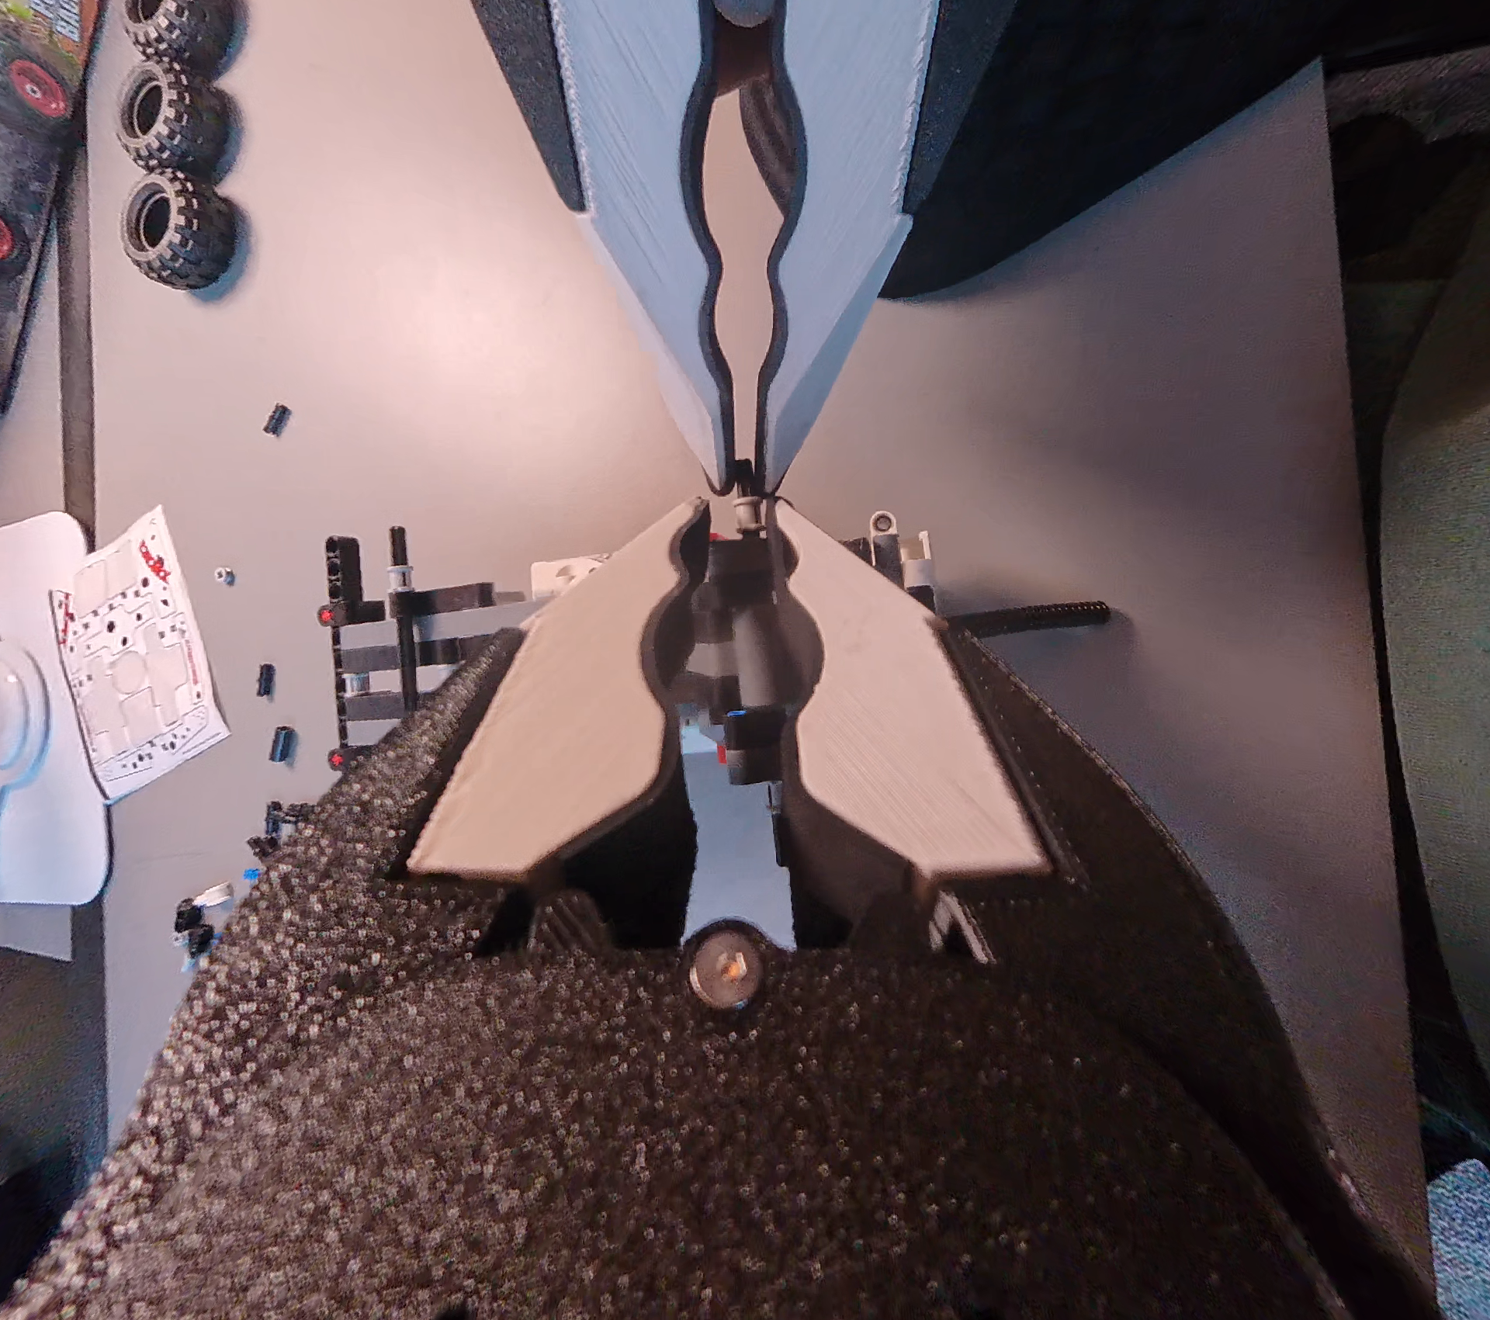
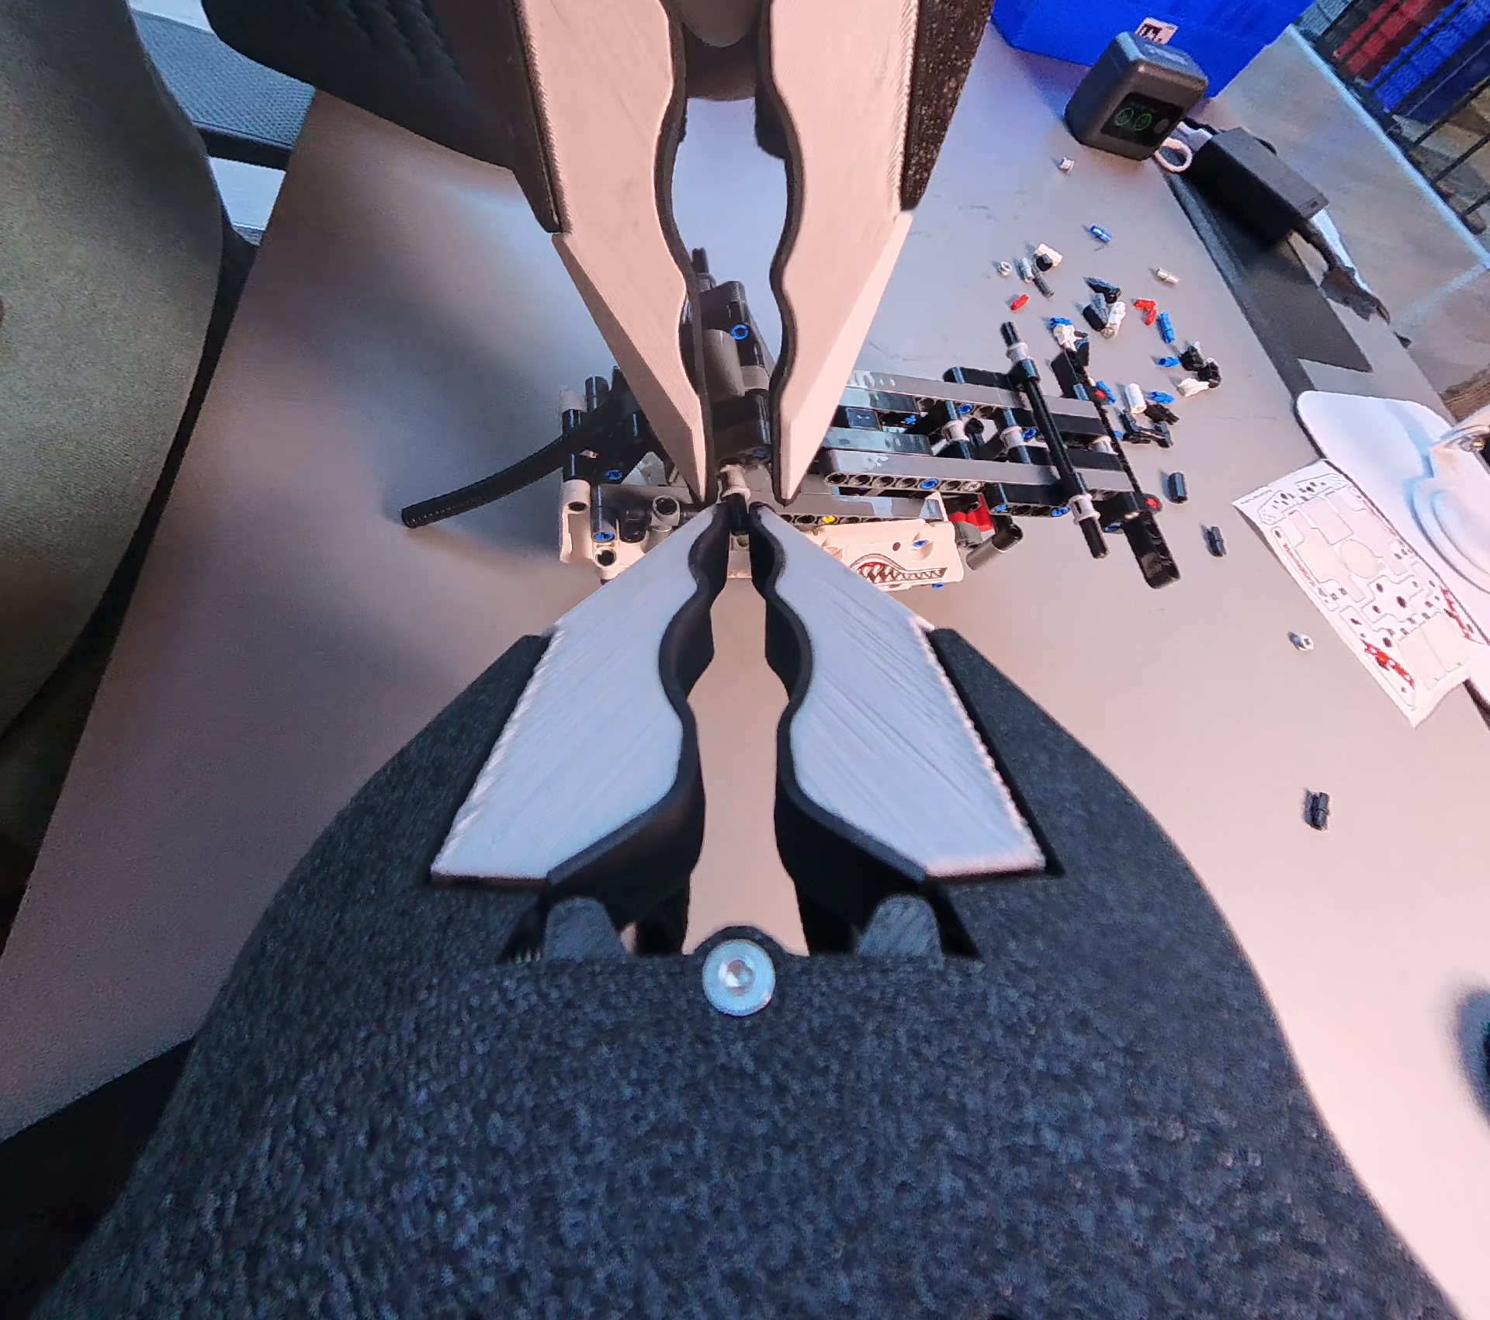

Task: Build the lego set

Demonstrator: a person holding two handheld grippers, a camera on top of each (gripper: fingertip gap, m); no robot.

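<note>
Right wrist view: a small pin (image 2: pixel 735 493) is seen pinched by the right gripper (image 2: pixel 735 515) above the lego chassis (image 2: pixel 927 443), whose black block is clamped by the left gripper (image 2: pixel 738 487).

The left gripper (image 1: pixel 738 515) and right gripper (image 2: pixel 735 515) meet tip to tip, facing each other. The left's jaws stand slightly apart; the right's nearly closed.
</note>
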